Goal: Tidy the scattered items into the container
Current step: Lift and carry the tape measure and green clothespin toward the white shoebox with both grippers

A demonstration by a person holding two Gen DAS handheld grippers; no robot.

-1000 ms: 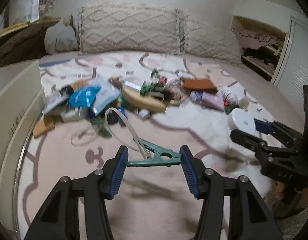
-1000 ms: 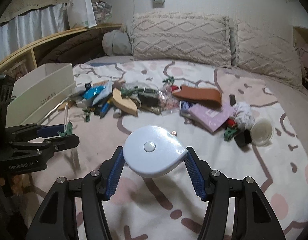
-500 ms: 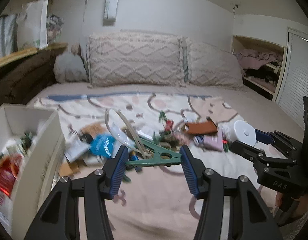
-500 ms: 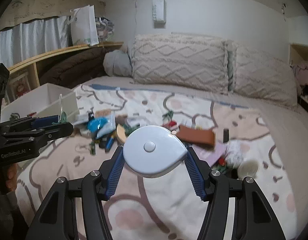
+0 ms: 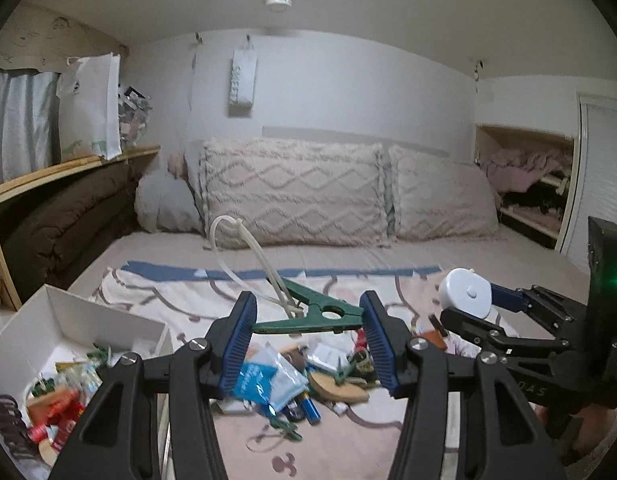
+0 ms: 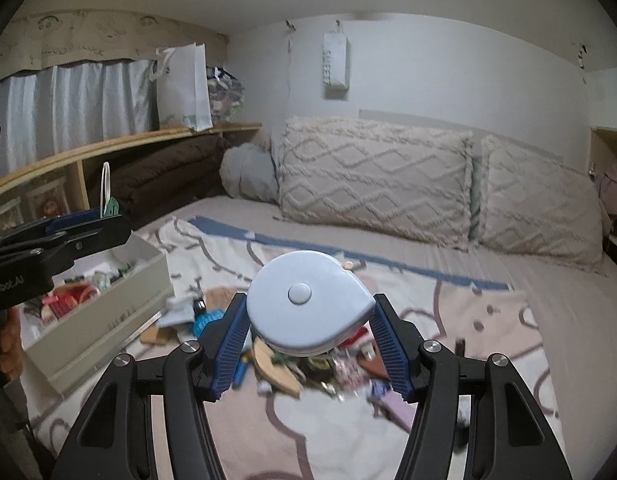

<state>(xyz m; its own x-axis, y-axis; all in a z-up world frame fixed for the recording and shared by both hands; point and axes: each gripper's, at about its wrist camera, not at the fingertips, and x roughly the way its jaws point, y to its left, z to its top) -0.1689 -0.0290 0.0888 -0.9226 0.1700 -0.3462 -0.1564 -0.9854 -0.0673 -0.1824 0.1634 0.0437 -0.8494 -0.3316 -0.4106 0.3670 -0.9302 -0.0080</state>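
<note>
**Both grippers loaded and held above the bed, box off to the left**

Left wrist view: the left gripper (image 5: pixel 308 316) is clamped lengthwise on a green clothes peg (image 5: pixel 314 314), one blue pad on each end, so the peg spans the gap like a bridge and cannot swing. A cream plastic loop (image 5: pixel 236 256) threaded through the peg stands up and back, clear of the pads. The peg hangs in the air above the bedspread (image 5: pixel 348 440), presumably high enough to clear the wall of the white box (image 5: pixel 108 316) at near left, which already holds small packets and other bits. Below and beyond the fingers lies the scattered pile (image 5: pixel 300 376), with a blue-and-white sachet nearest. At right the right gripper (image 5: pixel 468 300) carries a white tape measure (image 5: pixel 466 294).

Right wrist view: the right gripper (image 6: pixel 308 320) grips the white tape measure (image 6: pixel 306 302) across its rounded body, pads on either flank, button face toward the camera; the wide round case explains the half-spread jaws. It too is off the bed, over the pile (image 6: pixel 308 364). The white box (image 6: pixel 120 304) sits to the left, past the left gripper (image 6: pixel 88 224), whose peg tip and loop just show. Judging by this, both items are bound leftward for that box, the peg nearer to it
</note>
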